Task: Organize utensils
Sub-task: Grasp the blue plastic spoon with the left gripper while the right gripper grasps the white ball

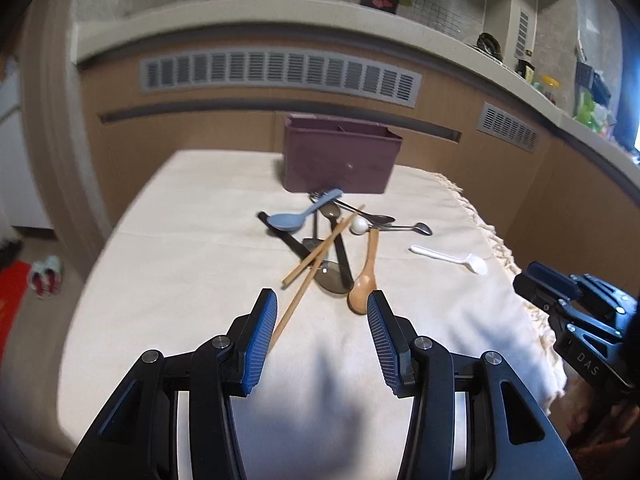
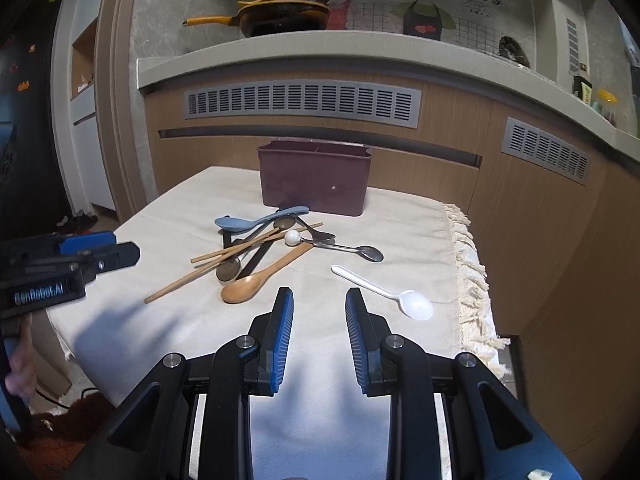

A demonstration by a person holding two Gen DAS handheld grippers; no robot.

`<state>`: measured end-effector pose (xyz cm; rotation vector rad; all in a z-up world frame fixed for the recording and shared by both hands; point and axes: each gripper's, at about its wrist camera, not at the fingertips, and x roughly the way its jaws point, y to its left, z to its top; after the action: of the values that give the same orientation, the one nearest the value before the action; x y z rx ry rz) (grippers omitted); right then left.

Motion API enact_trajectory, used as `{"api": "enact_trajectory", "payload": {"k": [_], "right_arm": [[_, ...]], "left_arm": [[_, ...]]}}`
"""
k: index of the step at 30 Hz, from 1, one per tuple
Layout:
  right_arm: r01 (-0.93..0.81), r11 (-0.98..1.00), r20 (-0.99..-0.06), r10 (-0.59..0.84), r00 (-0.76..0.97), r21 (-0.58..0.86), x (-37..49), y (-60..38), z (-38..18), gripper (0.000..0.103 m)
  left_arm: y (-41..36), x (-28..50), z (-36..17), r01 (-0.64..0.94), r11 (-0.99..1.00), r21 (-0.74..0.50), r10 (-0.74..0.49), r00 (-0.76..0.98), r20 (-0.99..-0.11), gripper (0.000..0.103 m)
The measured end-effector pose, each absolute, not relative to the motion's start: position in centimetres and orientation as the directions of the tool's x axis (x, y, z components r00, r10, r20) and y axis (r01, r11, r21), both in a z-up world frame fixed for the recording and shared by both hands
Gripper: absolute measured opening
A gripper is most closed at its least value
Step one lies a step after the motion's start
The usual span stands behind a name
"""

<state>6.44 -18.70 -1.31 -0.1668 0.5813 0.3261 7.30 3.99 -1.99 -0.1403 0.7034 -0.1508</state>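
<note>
Your left claw [image 1: 322, 306] and right claw [image 2: 319, 303] are both spread, holding nothing; the utensil pile [image 2: 264, 248] lies on the counter [image 2: 360, 360] before the maroon caddy [image 2: 314, 178]; the wooden spoon [image 2: 264, 274] points bowl-first toward you; lower pieces are partly hidden.

The left gripper [image 1: 322, 308] hangs with jaws spread and empty above the cream tablecloth [image 1: 180, 280], just short of a wooden spoon [image 1: 365, 278] and chopsticks [image 1: 316, 258] in a utensil heap. A white plastic spoon [image 1: 452, 259] lies apart; behind stands a maroon holder [image 1: 340, 160].
</note>
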Motion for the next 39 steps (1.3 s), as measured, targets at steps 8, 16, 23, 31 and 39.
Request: {"api": "enact_trajectory", "payload": {"k": [8,16,23,31,39], "right_arm": [[-0.385,0.922,-0.682,0.312,0.661,0.049,11.4,-20.6,-3.7,0.025],[-0.305,0.945,-0.711,0.136,0.689,-0.115,15.1,-20.9,-4.8,0.025],[-0.311,0.948,-0.753,0.153,0.640,-0.073,19.2,-20.7,-4.7,0.025],[-0.432,0.901,-0.778,0.294,0.554,0.033,24.1,-19.1,-4.7,0.025],[-0.626,0.780,-0.819,0.364,0.443,0.009,30.2,-11.4,-5.8,0.024]], "left_arm": [[4.3,14.8,-2.7,0.211,0.971,-0.110,-0.230,0.718,-0.657,0.048],[5.0,26.8,-5.1,0.272,0.934,-0.233,-0.350,0.555,-0.754,0.048],[2.7,32.8,-7.3,0.317,0.931,-0.178,-0.320,0.483,-0.815,0.032],[4.2,33.1,-8.2,0.286,0.929,-0.236,-0.346,0.440,-0.829,0.010],[8.5,26.6,-8.3,0.161,0.955,-0.248,-0.295,0.471,-0.831,0.009]]}}
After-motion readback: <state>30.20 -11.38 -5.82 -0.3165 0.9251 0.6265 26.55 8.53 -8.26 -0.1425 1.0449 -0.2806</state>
